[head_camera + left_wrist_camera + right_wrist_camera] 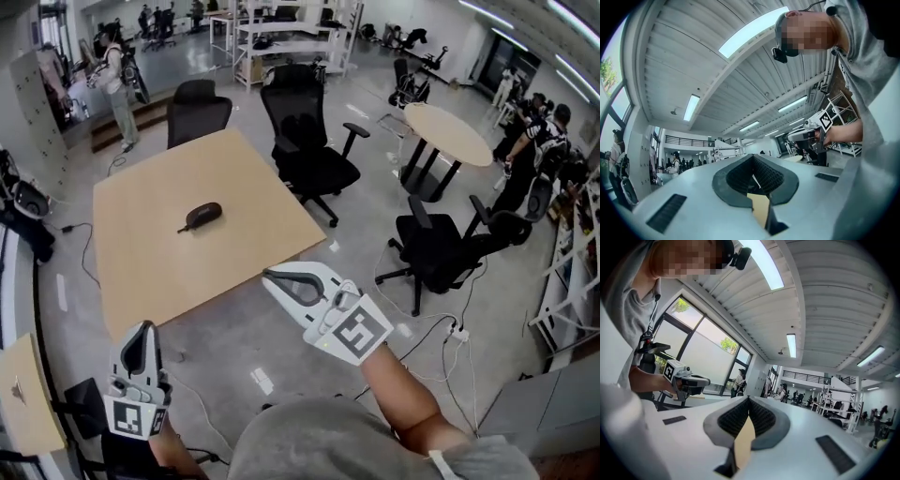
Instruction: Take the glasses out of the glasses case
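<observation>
Glasses case (202,217) sits about mid-table (141,281), alone on the wood. Its long axis runs diagonally, from the table's near-left toward its far-right. A thin dark tail sticks out of the near-left end, and the fatter end points far-right.

It's small and dark in the head view. I can't make out a seam or hinge, or tell whether the lid is up. Any glasses are hidden from me.

Both tools are off the table on its near side, well apart from the case. Left gripper (142,328) is by the table's near-left corner, jaws pressed together on nothing. Right gripper (270,275) is just off the table's near edge, jaws also closed and empty.

Both gripper views show ceiling and room, with only a sliver of tan behind the closed tips. My left forearm is cut off at the bottom of the head view.
</observation>
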